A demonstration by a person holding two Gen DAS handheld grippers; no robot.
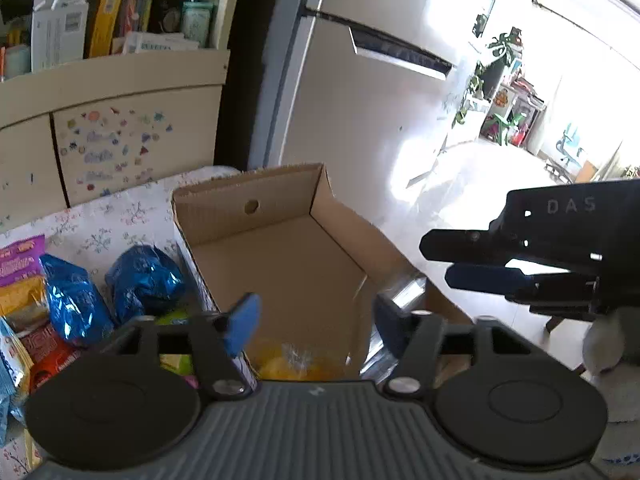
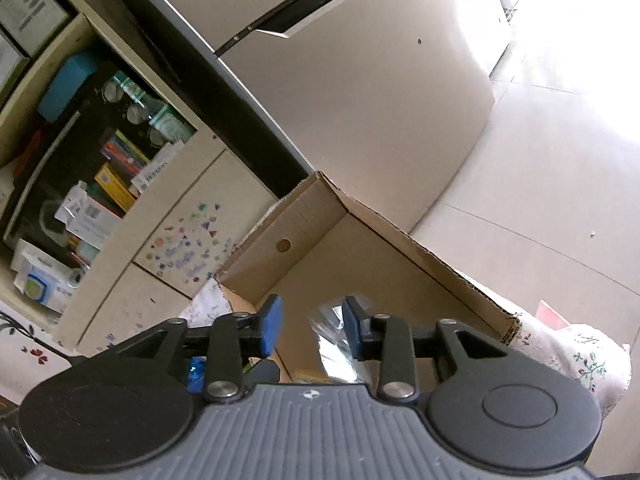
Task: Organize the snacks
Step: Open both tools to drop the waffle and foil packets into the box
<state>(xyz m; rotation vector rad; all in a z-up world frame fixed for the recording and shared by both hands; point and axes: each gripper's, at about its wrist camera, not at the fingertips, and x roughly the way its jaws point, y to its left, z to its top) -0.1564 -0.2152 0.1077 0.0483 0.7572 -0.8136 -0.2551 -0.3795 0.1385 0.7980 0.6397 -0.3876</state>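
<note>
Hovering over an open cardboard box, two hand-held tongs point down into it. The box sits at the far edge of a counter covered with a floral cloth, its far wall marked by a round hole and its floor mostly bare.

Seen from the left wrist, the left tongs stand released, blue pads well apart, gripping nothing. Below the gap, at the near end of the box, lies a yellow snack packet, partly hidden by the tool body. A silvery foil packet lies against the box's right wall. The right tongs reach in from the right side, above that wall.

Seen from the right wrist, the right tongs are slightly parted. The foil packet sits by the right pad; whether the pad touches it cannot be told, but nothing is pinched.

Outside the box, toward the counter's left edge, more snacks wait: two blue foil bags, a purple packet and a red packet.

Judging from this, the yellow and foil packets are already delivered, and most snacks remain outside. The risks ahead: the foil packet could cling to the right pad and lift back out, and the two tools, working close together, could collide or nudge the light box along the counter's edge.
</note>
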